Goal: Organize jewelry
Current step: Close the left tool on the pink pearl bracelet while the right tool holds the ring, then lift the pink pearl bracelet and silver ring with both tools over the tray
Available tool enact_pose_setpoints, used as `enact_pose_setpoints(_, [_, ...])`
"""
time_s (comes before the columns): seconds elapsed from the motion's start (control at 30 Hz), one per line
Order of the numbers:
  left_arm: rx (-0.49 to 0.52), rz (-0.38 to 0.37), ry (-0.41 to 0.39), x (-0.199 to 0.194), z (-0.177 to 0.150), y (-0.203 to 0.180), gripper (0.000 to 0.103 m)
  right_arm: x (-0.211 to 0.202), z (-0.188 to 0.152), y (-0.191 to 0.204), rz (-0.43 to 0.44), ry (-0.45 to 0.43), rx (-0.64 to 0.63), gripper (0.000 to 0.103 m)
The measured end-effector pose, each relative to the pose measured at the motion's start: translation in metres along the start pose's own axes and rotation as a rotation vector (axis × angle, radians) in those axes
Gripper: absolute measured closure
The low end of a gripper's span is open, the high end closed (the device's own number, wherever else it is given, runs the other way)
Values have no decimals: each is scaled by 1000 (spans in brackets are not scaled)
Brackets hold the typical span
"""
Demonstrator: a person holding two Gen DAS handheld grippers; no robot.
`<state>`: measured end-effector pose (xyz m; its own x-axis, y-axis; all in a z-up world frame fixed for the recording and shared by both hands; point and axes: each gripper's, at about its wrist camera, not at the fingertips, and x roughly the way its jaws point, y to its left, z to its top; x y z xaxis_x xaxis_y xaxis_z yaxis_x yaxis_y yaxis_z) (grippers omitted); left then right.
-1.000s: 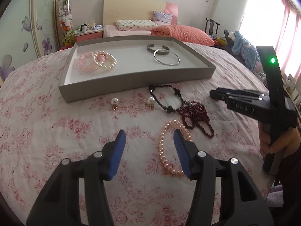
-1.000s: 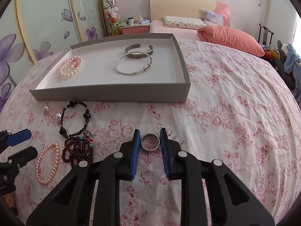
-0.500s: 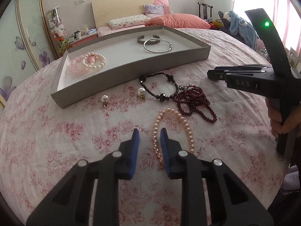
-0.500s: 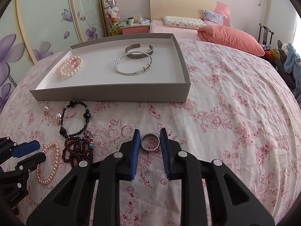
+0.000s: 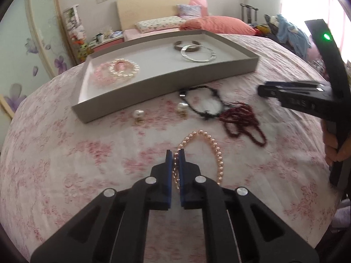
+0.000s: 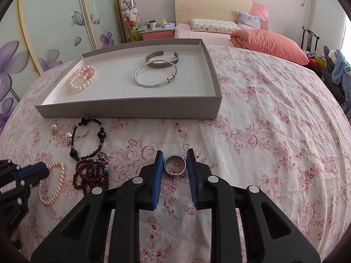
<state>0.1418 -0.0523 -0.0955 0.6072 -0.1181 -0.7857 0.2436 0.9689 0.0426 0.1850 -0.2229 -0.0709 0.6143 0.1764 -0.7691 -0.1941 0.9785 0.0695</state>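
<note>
My left gripper (image 5: 175, 153) is shut on the near left side of a pink pearl bracelet (image 5: 214, 146) lying on the floral bedsheet; it also shows in the right wrist view (image 6: 52, 184). My right gripper (image 6: 175, 155) is open, its jaws on either side of a silver ring (image 6: 174, 165) on the sheet, not touching it. A grey tray (image 6: 131, 108) farther back holds pink and white pearl bracelets (image 6: 82, 80) and two silver bangles (image 6: 155, 74). Before the tray lie a black bead bracelet (image 6: 90, 138), a dark red bead bracelet (image 6: 92, 174) and two pearl earrings (image 5: 138, 115).
The bedsheet (image 6: 274, 131) curves down at the right and near edges. Pillows (image 6: 269, 41) and a headboard stand behind the tray. A wardrobe with purple flowers (image 6: 43, 32) is at the left. The right gripper's body (image 5: 307, 100) shows at the right of the left wrist view.
My left gripper moved in over the pink pearl bracelet and closed from wide open onto its left side. The right gripper has stayed still around the ring.
</note>
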Motion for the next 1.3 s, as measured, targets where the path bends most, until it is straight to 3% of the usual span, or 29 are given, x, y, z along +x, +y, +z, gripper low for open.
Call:
enact_pose_setpoints(0.17, [-133,70,6,1,0,46,96,0,0,0,-1,0,-1,80])
enact_pose_setpoints(0.33, [-211,74,-5,-1,-3,70,95,0,0,1,-4,1,-4,80])
enact_pose_setpoints(0.7, [-199,71,-6,-2,-3,67,96,0,0,0,-1,0,-2,80])
enact_pose_setpoints(1.03, [-252,36,-17,-7,-8,74,97,-5,0,-2,27,-25,20,80])
enact_pose_setpoints(1.3, [-315,-2,-85,-25,-7,87,97,-17,0,8,48,-84,-1,80])
